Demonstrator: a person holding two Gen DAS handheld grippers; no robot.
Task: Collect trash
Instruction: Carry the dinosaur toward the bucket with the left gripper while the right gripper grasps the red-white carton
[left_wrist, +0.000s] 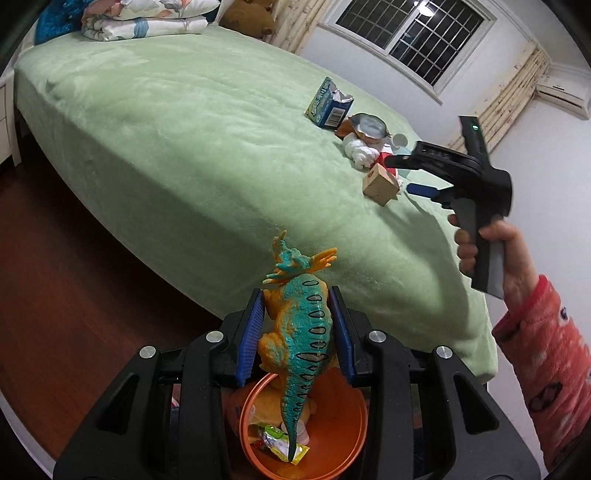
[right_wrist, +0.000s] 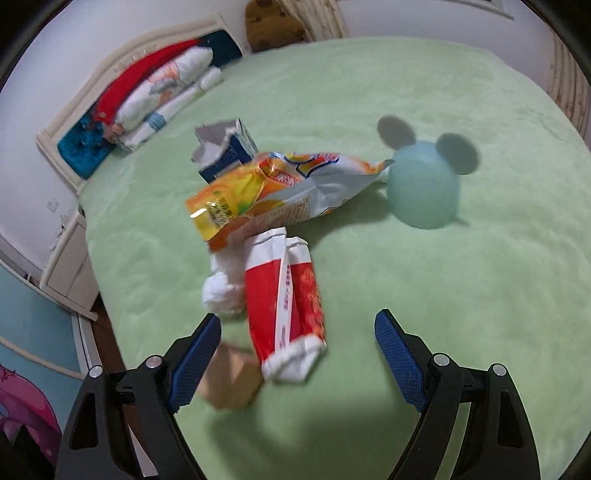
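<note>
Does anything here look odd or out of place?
Yes. The left gripper is shut on a toy dinosaur over the orange bin holding wrappers: a toy, not trash. On the bed, the blue carton is torn open.

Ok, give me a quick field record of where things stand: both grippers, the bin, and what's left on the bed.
left gripper: shut on toy dinosaur, held above the orange bin
orange bin: holds wrappers and an orange soft item; dinosaur's tail tip reaches inside
right gripper: open, over the green bed, empty
nearest to right gripper: red-and-white wrapper, cardboard box by the left finger
further back: orange snack bag, torn blue carton, white crumpled tissue, teal mouse-eared bowl
</note>
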